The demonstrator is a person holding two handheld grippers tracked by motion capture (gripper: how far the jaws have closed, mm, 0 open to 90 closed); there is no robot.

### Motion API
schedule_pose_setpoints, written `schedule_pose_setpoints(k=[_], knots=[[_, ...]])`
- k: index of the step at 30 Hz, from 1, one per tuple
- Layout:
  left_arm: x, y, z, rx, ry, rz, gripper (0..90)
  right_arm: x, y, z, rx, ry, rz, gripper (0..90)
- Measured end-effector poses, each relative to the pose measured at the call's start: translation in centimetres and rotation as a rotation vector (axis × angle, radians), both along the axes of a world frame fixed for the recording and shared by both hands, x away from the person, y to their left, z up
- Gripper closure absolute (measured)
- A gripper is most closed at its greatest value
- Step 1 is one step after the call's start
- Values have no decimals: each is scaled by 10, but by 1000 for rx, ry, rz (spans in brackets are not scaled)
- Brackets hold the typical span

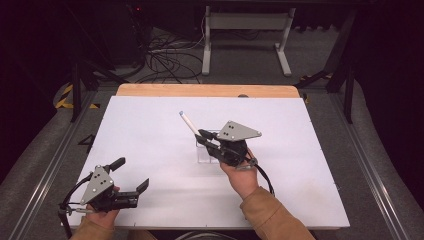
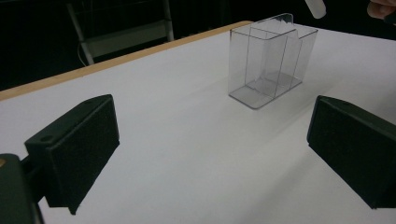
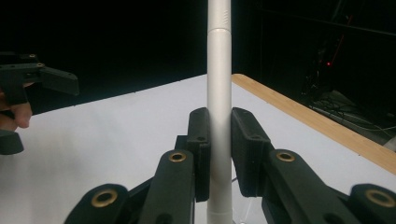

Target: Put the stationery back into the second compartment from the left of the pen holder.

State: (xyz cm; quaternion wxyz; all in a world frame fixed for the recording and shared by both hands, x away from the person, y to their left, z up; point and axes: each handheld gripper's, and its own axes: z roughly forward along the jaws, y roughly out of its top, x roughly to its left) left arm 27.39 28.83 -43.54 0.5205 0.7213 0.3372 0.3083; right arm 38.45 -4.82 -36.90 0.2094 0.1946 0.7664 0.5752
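Item: white pen (image 3: 219, 93), clamped upright between our right gripper's (image 1: 204, 136) pads, directly above the clear holder (image 2: 268, 60). Our left gripper (image 1: 131, 174) rests well apart from both, jaws spread wide, holding nothing.

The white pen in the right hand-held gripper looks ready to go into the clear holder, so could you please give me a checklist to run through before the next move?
1. Grip: right hand-held gripper is shut on the white pen, pads on both sides: ok.
2. Pen angle: tilted in the high view, not upright over the opening: not ok.
3. Clear holder stands upright on the white table, compartments open at the top: ok.
4. Holder empty: nothing seen inside: ok.
5. Left hand-held gripper is open and apart from the holder: ok.
6. Pen's lower tip centred over a compartment: cannot tell.
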Motion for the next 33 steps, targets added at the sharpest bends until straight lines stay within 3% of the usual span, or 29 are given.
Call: schedule_pose_setpoints(k=[13,24,33], knots=[[0,0,0,-1,2,0,31,18,-9,-5,2,-31,-55,786],[0,0,0,1,1,0,31,38,-16,-14,4,12,-105,786],[0,0,0,1,4,-1,31,50,-20,-23,27,84,-121,786]])
